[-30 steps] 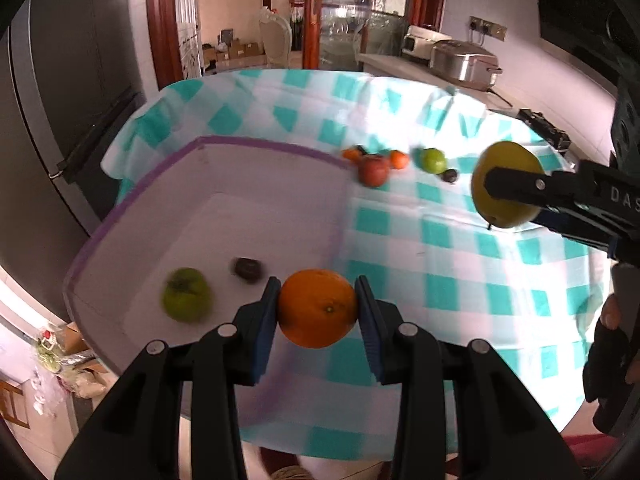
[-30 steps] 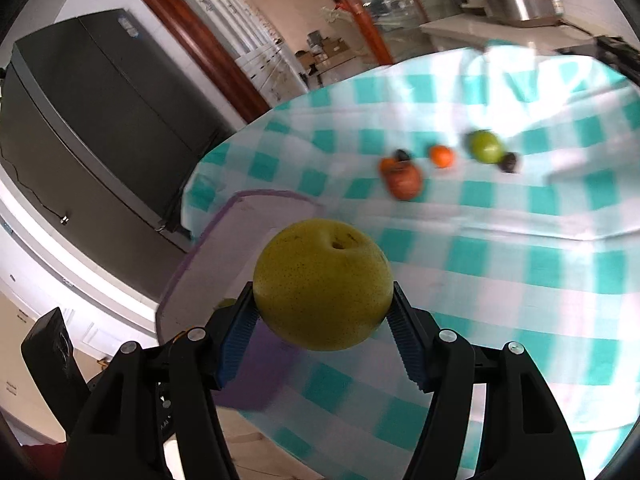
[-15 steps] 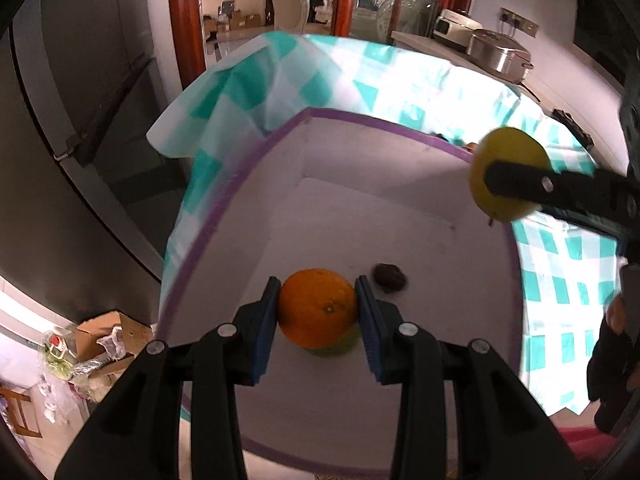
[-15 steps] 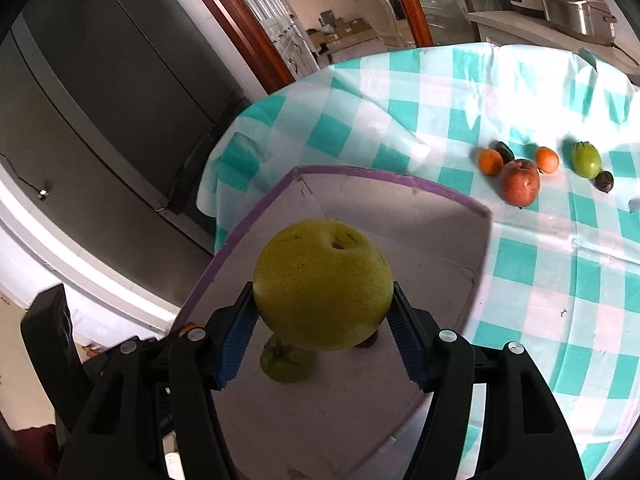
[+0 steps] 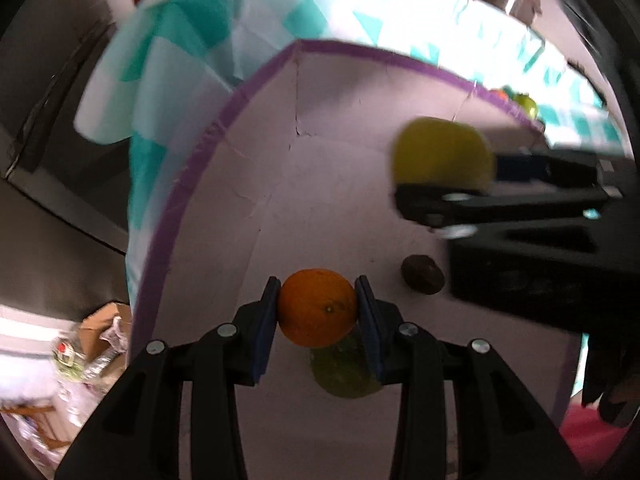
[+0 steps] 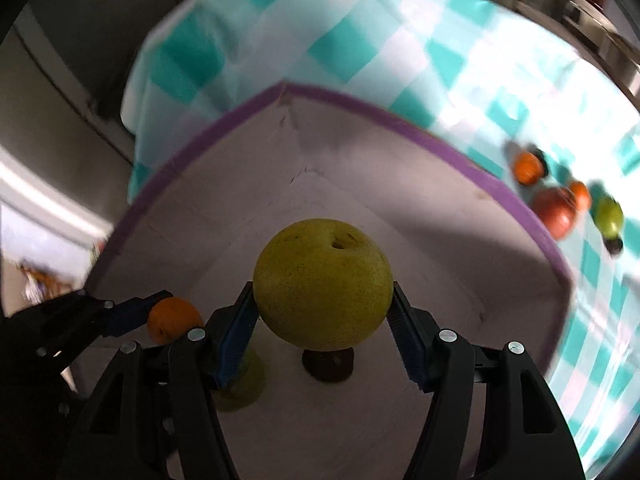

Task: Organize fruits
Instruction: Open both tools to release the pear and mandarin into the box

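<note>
1. Both grippers have moved in over the shallow white cardboard box with purple-taped rim point(image 5: 224, 128). A second ago they were out over the teal-and-white checked tablecloth point(image 6: 360, 40), with the box off to the left; now its floor fills both wrist views.
2. Left gripper point(image 5: 317, 308): jaws closed on the round orange citrus fruit point(image 5: 317, 307), pinched at its sides. Held low over the box floor, directly above the green fruit point(image 5: 344, 376) lying in the box. Contact between the two not discernible.
3. Right gripper point(image 6: 323, 312): jaws clamped on the large yellow-green speckled pear point(image 6: 323, 284), dimple end up. It hangs above the small dark brown fruit point(image 6: 328, 362) on the box floor. From the left wrist view, pear point(image 5: 442, 156) sits higher than the orange.
4. Half a second ago the pear was at the box's far right edge; now well inside the walls. Both views are blurred, so the motion probably continues.
5. Meaning, as a judgement: transport is done and release is next. Each load is directly over a fruit already in the box; dropping here risks a knock or roll. A sideways shift to bare floor looks wiser.
6. Left on the cloth beyond the rim: red apple point(image 6: 554, 212), two small orange fruits point(image 6: 527, 167), a green fruit point(image 6: 609, 216), and dark small ones. Task well short of finished.
</note>
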Available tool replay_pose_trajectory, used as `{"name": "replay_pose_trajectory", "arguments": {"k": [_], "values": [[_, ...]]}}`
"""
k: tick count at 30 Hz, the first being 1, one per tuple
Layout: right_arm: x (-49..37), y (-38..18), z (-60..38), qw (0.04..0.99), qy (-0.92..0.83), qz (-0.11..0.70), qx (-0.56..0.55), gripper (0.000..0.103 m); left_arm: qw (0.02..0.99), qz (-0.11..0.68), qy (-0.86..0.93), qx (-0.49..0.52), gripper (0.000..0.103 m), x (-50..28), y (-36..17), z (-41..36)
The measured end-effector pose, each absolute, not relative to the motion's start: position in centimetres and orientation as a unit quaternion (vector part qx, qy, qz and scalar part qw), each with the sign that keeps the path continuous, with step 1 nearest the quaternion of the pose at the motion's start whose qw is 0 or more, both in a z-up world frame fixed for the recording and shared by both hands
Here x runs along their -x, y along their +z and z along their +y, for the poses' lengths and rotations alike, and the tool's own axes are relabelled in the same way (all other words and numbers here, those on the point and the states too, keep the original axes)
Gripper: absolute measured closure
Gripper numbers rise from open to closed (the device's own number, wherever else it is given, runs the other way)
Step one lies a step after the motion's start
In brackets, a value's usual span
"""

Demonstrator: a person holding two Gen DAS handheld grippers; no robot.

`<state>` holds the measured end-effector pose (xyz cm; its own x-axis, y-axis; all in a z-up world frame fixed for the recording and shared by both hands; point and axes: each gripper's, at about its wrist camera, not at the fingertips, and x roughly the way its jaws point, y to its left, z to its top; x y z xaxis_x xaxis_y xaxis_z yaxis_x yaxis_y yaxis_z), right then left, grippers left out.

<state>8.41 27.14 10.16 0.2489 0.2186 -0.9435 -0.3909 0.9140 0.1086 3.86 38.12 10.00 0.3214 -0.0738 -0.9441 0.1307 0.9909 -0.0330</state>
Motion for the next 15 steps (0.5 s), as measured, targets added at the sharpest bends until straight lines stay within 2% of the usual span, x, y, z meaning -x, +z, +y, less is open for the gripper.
{"name": "replay_pose_trajectory", "arguments": {"k": [6, 11, 15], "values": [[-11.2, 5.9, 30.0, 0.739, 0.203, 0.627, 0.141, 0.04, 0.786, 0.616, -0.045, -0.027, 0.065, -5.1, 7.8, 38.4], [-11.8, 3.1, 29.5, 0.715, 0.198, 0.654, 0.146, 0.039, 0.771, 0.636, -0.035, -0.007, 0.064, -5.5, 7.0, 39.2], [-12.4, 3.1, 29.2, 0.72, 0.203, 0.65, 0.133, 0.039, 0.759, 0.65, -0.024, 0.021, 0.064, -5.8, 6.5, 40.2]]}}
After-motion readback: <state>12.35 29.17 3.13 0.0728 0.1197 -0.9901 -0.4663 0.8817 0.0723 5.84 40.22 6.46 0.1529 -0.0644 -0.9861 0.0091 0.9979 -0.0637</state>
